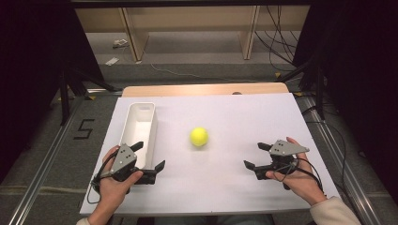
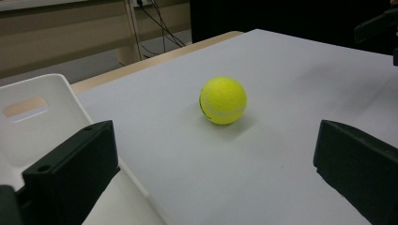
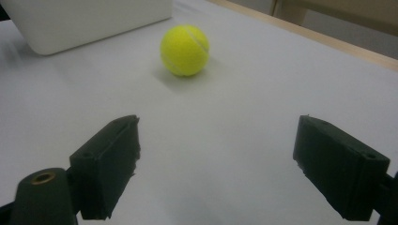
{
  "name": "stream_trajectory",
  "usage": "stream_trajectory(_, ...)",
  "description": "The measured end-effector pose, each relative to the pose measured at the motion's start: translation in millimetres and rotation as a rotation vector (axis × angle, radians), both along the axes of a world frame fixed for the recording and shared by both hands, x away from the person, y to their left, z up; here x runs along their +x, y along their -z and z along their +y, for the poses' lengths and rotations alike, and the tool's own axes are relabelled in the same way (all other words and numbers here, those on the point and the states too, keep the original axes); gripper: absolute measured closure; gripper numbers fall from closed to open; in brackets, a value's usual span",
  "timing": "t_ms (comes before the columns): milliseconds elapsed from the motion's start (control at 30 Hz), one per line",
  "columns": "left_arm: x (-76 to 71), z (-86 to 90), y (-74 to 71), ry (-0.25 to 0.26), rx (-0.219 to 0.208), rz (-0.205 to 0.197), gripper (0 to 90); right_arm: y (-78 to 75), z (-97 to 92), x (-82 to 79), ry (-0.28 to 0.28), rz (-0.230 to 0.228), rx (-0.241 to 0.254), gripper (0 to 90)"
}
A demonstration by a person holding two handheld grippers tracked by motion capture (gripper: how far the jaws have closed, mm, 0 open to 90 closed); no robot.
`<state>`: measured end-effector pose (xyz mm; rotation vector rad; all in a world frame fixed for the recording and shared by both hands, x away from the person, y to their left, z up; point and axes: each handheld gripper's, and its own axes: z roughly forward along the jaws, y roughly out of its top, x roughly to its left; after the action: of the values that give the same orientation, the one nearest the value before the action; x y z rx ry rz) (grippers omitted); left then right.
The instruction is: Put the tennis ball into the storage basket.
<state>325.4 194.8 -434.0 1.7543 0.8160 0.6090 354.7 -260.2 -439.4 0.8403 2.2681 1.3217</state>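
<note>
A yellow tennis ball (image 1: 199, 136) rests on the white table near its middle, and appears ahead of the jaws in the left gripper view (image 2: 223, 100) and the right gripper view (image 3: 184, 50). A long white bin (image 1: 139, 126) stands empty to the ball's left. My left gripper (image 1: 149, 155) sits at the bin's near end, open, one jaw over the bin's rim. My right gripper (image 1: 257, 155) is open too, at the front right of the table, pointing toward the ball. Nothing lies between either pair of jaws.
The white tabletop (image 1: 244, 117) has a bare wooden strip (image 1: 206, 89) along its far edge. Beyond it are wooden shelf legs and cables on the floor. Dark frames stand to both sides.
</note>
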Motion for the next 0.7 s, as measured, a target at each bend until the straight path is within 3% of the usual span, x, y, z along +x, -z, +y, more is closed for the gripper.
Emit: stream_trajectory(700,-2.1,0.9,-1.0,-0.006,-0.004,-0.007,0.0,2.1,13.5,3.3,-0.024,-0.001,-0.006,15.9)
